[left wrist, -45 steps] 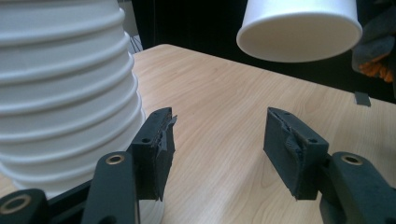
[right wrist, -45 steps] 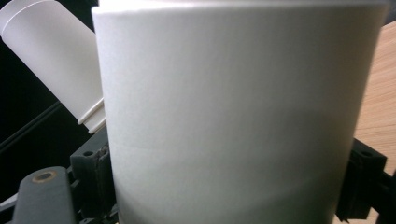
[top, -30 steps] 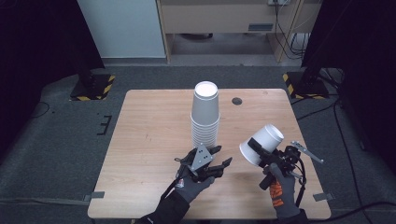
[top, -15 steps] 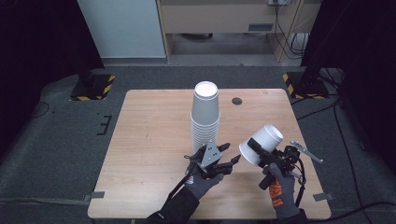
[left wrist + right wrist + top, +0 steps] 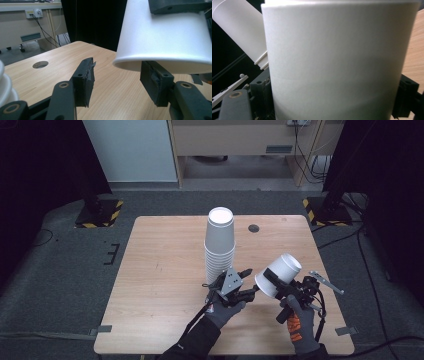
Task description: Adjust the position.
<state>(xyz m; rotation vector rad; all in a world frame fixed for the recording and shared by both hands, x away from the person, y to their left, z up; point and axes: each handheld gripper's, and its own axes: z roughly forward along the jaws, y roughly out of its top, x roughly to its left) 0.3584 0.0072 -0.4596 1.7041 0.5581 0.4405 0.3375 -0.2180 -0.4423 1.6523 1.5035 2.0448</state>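
Lower right of the high view: the right gripper [image 5: 274,281] has its jaws clamped on a white paper cup [image 5: 278,275], held tilted above the wooden table [image 5: 165,265] with its closed bottom up and to the right. Just left of it, the left gripper [image 5: 248,283] points at the cup's rim, its jaws apart with nothing between the pads. A tall cup stack [image 5: 220,247] stands upside down at frame centre.

A plain white paper cup [image 5: 278,273] and white cup stack [image 5: 220,245] are set against a light wood-grain table [image 5: 160,270]; black jaws and yellow-black striped floor bases [image 5: 102,215] are shown.
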